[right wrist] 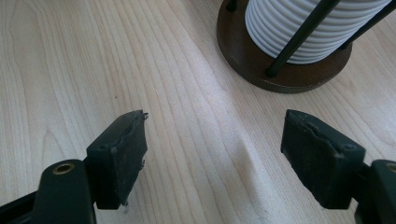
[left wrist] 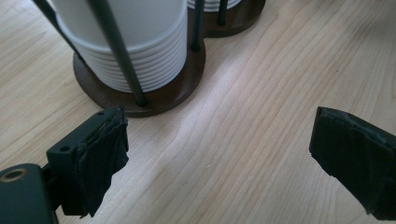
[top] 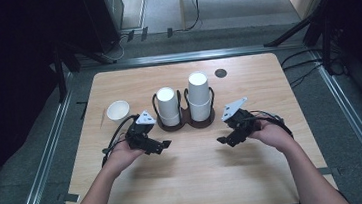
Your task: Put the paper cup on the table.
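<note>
The surface (top: 194,161) is brightly lit from overhead, soft shadows beneath the forearms; everything around the surface is dim, close-ups slightly blurred.

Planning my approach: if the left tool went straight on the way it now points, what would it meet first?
Likely the brown holder base under the left cup stack: it lies just ahead of the open left tool, slightly off its left jaw. Depth is unclear.

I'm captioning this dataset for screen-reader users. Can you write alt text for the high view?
A person's two hand-held grippers, left gripper and right gripper, hover open over a wooden table, in front of a dark double cup holder with two white cup stacks. A single white cup stands at left.
</note>
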`<state>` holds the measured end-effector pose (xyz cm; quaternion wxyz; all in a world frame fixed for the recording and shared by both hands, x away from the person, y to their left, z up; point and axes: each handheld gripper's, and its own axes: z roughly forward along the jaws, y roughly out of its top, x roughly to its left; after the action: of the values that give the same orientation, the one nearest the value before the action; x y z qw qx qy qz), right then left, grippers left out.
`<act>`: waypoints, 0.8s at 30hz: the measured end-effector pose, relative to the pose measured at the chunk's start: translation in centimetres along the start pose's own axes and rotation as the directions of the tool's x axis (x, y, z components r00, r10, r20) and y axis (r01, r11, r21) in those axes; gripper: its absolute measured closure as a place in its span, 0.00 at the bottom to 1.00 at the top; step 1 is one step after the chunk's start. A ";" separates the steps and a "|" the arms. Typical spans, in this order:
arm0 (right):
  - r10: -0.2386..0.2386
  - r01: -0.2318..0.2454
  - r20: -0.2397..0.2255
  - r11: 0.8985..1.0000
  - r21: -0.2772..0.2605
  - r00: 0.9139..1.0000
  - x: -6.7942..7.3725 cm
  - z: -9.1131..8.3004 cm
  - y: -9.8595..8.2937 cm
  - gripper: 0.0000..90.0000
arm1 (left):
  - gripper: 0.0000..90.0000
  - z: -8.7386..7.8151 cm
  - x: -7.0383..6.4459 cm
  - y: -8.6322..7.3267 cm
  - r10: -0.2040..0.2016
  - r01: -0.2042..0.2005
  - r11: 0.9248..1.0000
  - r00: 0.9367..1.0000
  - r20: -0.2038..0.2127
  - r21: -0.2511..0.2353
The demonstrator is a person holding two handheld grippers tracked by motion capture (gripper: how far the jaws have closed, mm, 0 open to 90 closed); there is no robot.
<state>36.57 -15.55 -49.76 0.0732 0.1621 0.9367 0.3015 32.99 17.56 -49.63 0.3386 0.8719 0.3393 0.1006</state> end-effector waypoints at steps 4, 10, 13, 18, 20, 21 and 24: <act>-0.002 0.002 0.004 1.000 0.002 1.000 0.0 0.0 0.0 0.26 | 0.05 0.6 -0.6 0.2 0.023 -0.023 1.000 1.000 0.009 0.019; -0.003 0.003 0.000 1.000 0.008 1.000 0.1 0.1 -0.1 0.25 | 0.05 1.6 -1.3 0.4 0.057 -0.058 0.997 0.998 0.022 0.047; -0.004 0.004 -0.001 1.000 0.010 1.000 0.2 0.1 -0.2 0.25 | 0.05 2.0 -1.6 0.5 0.070 -0.071 0.996 0.997 0.029 0.058; -0.007 0.007 0.000 1.000 0.009 1.000 0.3 0.2 -0.2 0.25 | 0.05 2.5 -2.2 0.6 0.085 -0.088 0.994 0.995 0.042 0.066; -0.009 0.009 -0.002 1.000 0.017 1.000 0.4 0.3 -0.3 0.25 | 0.05 2.7 -2.4 0.7 0.090 -0.094 0.993 0.995 0.050 0.073; -0.014 0.014 -0.005 1.000 0.019 1.000 0.5 0.3 -0.3 0.25 | 0.05 2.8 -2.4 0.7 0.094 -0.098 0.992 0.994 0.052 0.077; -0.017 0.017 -0.003 1.000 0.019 1.000 0.6 0.4 -0.2 0.25 | 0.05 3.1 -2.6 0.7 0.105 -0.110 0.990 0.993 0.060 0.087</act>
<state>36.07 -15.32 -50.23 0.0727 0.1544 0.9411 0.2921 32.64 13.85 -51.39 0.3020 0.9058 0.2863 0.0793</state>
